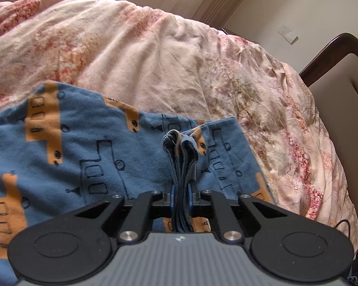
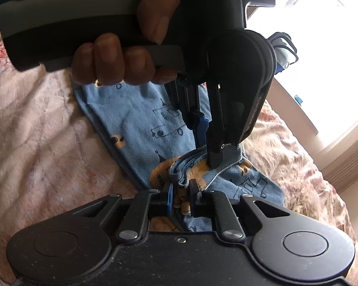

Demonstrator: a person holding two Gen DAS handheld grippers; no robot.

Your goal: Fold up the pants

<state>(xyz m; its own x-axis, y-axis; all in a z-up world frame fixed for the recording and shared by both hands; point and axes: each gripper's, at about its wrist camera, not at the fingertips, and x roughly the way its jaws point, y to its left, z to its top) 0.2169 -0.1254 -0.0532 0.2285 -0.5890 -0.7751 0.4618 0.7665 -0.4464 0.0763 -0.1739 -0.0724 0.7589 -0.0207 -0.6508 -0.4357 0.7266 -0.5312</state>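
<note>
a: look at the left gripper (image 1: 181, 200). its jaws are squeezed nearly shut, and a thick bunch of the blue pants (image 1: 83, 147) sits pinched between them

b: and the right gripper (image 2: 180, 197)?

a: same thing. its jaws are close together and they bite a bunched edge of the pants, right next to where the other one grabs. the two are very near each other

b: where are the pants?

a: on the bed, lying on the pink flowery blanket (image 1: 155, 54). most of the cloth lies flat and only the grabbed part is lifted up

b: what could go wrong?

a: i think a layer could slip out, because each bunch has many layers and the jaws may only hold the outer ones tight. then the fold would come out crooked. the two grippers could also bump, since they are so close. and the soft blanket might drag along with the pants and wrinkle them
</note>
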